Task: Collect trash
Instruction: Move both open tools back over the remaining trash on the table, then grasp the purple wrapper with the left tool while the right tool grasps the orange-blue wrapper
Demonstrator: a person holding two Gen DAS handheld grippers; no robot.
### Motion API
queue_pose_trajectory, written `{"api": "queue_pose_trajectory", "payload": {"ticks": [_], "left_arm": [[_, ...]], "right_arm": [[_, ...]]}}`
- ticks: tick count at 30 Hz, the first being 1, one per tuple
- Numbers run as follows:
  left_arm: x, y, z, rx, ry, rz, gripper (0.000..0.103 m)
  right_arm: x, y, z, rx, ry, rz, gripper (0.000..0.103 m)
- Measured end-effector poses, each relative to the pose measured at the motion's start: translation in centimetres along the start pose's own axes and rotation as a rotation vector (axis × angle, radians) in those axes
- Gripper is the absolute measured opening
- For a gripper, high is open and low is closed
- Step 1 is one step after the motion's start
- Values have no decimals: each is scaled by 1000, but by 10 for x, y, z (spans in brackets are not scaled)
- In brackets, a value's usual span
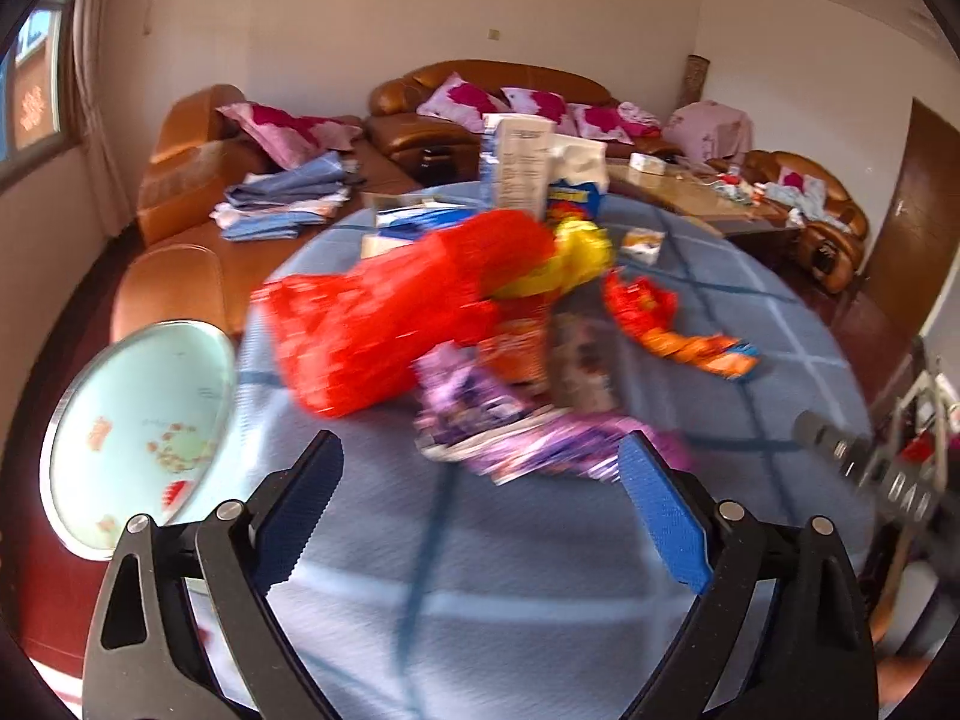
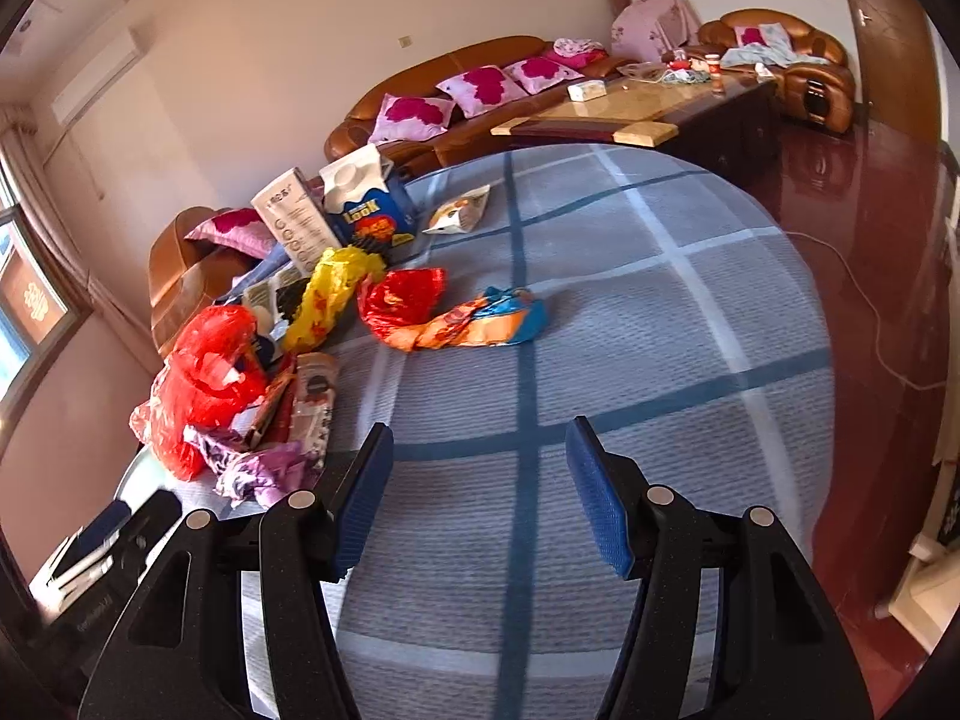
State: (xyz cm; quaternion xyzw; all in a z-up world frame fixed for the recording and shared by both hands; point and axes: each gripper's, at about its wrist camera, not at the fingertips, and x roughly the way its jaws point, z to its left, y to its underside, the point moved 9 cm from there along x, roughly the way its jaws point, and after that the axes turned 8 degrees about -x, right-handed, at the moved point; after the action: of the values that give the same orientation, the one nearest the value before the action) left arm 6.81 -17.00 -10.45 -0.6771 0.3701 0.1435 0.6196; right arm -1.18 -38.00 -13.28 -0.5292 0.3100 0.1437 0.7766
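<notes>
Blue-padded left gripper spread wide, empty, crumpled purple foil wrapper just ahead; right gripper half-spread, empty, above checked blue tablecloth.

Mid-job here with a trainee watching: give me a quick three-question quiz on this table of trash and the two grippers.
1. True or false: the left gripper is shut on the purple wrapper.
2. Which lies nearest the red plastic bag? A) purple wrapper B) white snack packet C) orange and blue wrapper
3. Fill in: the blue carton stands on the far side of the blue checked ____.

Key: 1 false, both it and the right gripper are open and empty; 2 A; 3 tablecloth.
</notes>
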Motion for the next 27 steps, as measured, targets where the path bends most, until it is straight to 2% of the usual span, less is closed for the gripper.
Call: {"api": "queue_pose_trajectory", "payload": {"ticks": [7,10,12,13,18,19,23,25,27], "left_arm": [[42,-3,-40,-89,9,79,91],[58,11,-40,-114,-10,137,81],[61,17,-34,-102,-32,138,73],[60,18,-32,-96,-27,137,72],[47,21,-17,-103,50,142,40],[43,22,-12,-95,61,141,37],[32,26,0,-77,91,133,28],[27,25,7,-69,100,128,28],[23,25,11,-67,110,121,28]], "right_arm": [[-2,1,-20,30,16,3,60],[-3,2,-26,30,19,7,60],[-3,0,-29,25,18,4,60],[-1,-2,-29,16,17,6,60],[8,-16,-31,-26,3,14,60],[12,-21,-31,-46,2,14,60],[29,-38,-34,-79,-18,36,60],[40,-49,-28,-144,-17,46,60],[50,-57,-20,-185,-51,60,60]]}}
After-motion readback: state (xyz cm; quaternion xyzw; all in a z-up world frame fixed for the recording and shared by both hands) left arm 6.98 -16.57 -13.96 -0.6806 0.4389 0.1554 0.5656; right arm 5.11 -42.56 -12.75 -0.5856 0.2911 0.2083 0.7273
